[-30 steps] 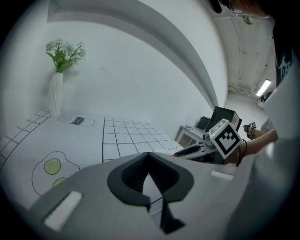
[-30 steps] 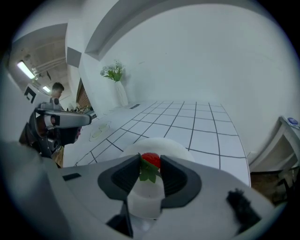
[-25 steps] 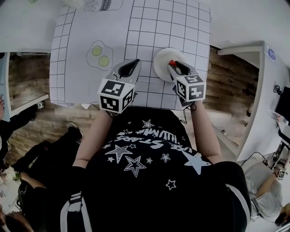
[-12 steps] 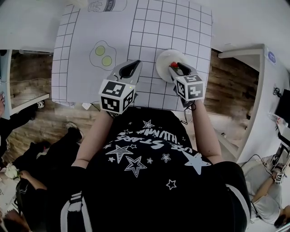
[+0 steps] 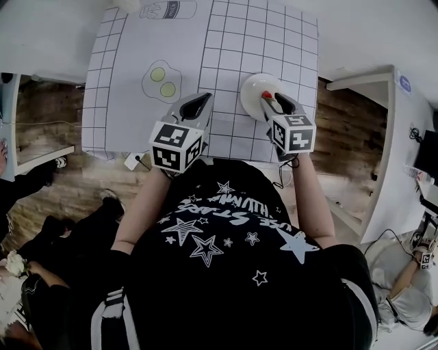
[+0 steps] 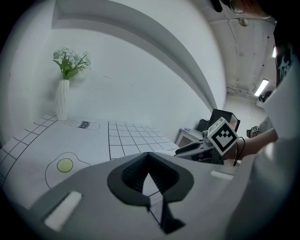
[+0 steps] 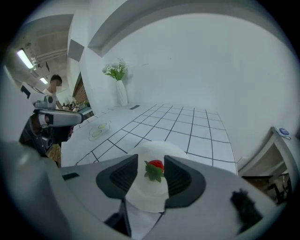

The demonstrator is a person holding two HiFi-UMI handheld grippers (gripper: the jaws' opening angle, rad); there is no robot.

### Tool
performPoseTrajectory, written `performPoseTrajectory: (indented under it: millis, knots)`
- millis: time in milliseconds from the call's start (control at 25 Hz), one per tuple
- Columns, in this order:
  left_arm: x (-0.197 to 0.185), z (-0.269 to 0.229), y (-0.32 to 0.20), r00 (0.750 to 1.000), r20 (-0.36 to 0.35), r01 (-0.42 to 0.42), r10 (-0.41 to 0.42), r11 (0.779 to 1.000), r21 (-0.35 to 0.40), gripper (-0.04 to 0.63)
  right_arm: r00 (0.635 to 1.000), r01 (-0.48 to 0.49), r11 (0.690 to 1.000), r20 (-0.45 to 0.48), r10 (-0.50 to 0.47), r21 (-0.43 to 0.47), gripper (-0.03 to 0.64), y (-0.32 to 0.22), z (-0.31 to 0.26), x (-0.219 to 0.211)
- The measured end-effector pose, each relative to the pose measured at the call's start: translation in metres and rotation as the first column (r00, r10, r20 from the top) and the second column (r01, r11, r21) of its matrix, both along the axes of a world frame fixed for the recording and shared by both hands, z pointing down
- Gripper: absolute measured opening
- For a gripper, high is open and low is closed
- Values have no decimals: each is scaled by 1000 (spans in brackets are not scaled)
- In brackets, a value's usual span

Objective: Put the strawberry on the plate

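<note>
A small red strawberry (image 7: 156, 165) with green leaves lies on the white plate (image 7: 149, 199), which stands near the table's front right edge (image 5: 253, 83). My right gripper (image 7: 151, 161) straddles the strawberry (image 5: 267, 96). Its jaws have just been opening, and a gap shows between each pad and the fruit. My left gripper (image 5: 203, 98) hovers over the grid mat to the left of the plate. Its jaws (image 6: 149, 154) are shut at the tips with nothing between them.
A white mat with black grid lines (image 5: 233, 41) covers the table. It bears a fried-egg drawing (image 5: 163, 81) and a milk-bottle drawing (image 5: 168, 9). A white vase of flowers (image 6: 62, 99) stands at the far end. A white shelf (image 5: 393, 143) is to the right.
The right gripper's jaws have spread away from the strawberry, which now rests free on the plate. The left gripper has shifted slightly. The table sits a little higher in the head view.
</note>
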State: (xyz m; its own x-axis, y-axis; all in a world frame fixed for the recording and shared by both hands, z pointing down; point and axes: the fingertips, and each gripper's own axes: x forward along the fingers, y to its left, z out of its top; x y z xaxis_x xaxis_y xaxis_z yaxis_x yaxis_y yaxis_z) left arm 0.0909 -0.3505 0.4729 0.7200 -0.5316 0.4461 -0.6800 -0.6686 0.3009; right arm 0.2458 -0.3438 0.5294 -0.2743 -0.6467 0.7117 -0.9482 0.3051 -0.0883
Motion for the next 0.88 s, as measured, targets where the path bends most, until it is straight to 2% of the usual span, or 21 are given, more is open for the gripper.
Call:
performPoseTrajectory:
  millis: [280, 520, 760, 880]
  knots:
    - [-18, -7, 23, 1000, -11, -23, 23, 999, 30, 9, 997, -79, 991, 13, 78, 107, 167, 18, -29, -2]
    - [-42, -17, 44, 999, -24, -21, 23, 998, 59, 9, 994, -112, 981, 22, 110, 159, 166, 40, -48, -17]
    - [-70, -27, 71, 999, -29, -22, 24, 996, 86, 9, 990, -139, 969, 48, 132, 205, 67, 68, -64, -42]
    - [-80, -30, 87, 999, -27, -30, 33, 996, 84, 9, 986, -154, 966, 88, 139, 207, 46, 84, -71, -56]
